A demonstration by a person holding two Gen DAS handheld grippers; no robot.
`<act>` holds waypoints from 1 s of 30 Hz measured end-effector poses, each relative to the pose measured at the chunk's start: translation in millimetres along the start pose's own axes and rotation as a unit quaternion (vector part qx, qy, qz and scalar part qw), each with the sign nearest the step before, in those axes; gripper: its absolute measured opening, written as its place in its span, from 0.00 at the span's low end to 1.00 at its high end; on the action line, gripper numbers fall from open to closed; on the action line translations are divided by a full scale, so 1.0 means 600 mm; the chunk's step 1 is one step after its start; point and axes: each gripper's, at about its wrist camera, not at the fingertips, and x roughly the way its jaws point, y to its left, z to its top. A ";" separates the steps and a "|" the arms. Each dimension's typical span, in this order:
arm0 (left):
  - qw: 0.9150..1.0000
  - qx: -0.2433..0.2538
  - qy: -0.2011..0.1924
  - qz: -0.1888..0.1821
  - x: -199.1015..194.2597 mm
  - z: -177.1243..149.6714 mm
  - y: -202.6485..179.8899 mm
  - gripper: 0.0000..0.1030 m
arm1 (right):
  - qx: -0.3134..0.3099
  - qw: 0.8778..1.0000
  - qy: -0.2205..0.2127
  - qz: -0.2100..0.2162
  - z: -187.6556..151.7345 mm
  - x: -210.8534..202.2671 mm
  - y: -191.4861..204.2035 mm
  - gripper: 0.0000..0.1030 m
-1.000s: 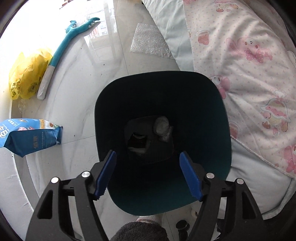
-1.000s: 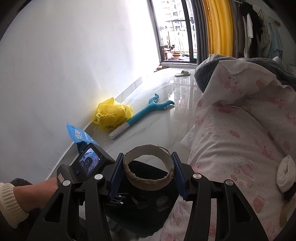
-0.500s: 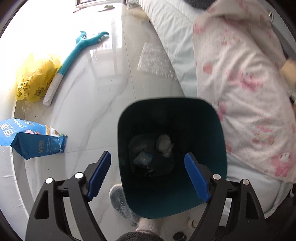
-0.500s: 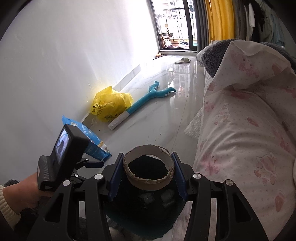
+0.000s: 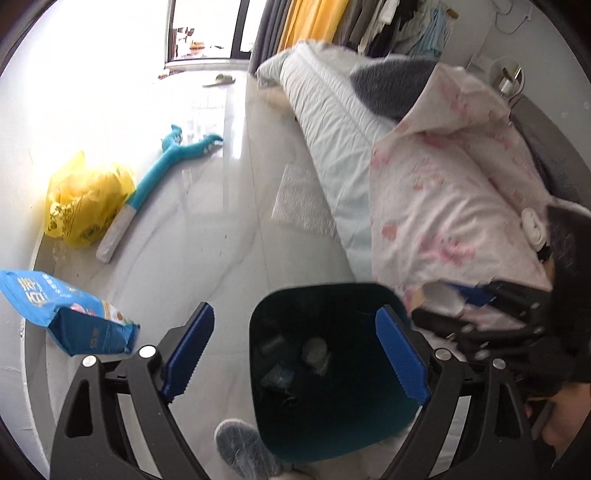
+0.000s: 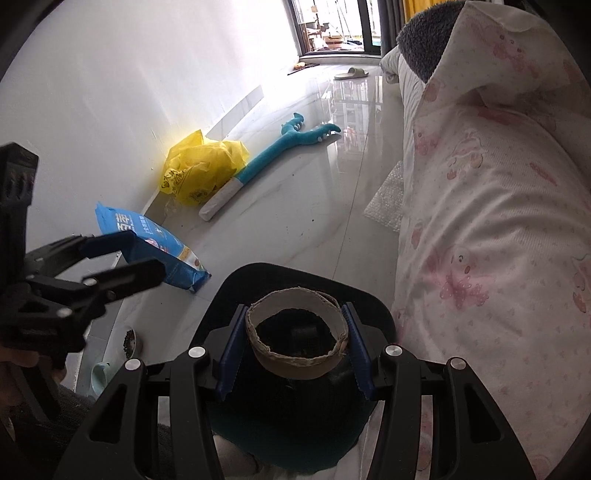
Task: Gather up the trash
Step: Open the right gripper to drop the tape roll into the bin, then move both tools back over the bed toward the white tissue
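Cardboard ring stays clamped in right tool above bin; left tool, wide open, has lifted away.

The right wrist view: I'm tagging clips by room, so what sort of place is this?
Most likely a home bedroom: a bed with a pink-patterned quilt, clothes hanging behind it, a slipper on the glossy tiled floor.

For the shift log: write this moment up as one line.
right tool: shut on cardboard ring, above dark bin | left tool: open, empty | bin: trash inside | blue bag: on floor
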 end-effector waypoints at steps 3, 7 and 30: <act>0.999 0.007 -0.031 -0.011 -0.017 0.009 -0.011 0.89 | -0.002 1.000 0.009 -0.001 -0.001 0.009 0.002 0.55; 0.997 0.026 -0.070 -0.020 -0.043 0.026 -0.034 0.90 | -0.005 1.000 0.023 -0.007 -0.009 0.021 0.005 0.66; 0.977 0.067 -0.192 -0.059 -0.130 0.075 -0.161 0.94 | -0.018 0.997 -0.057 -0.045 -0.021 -0.099 -0.044 0.77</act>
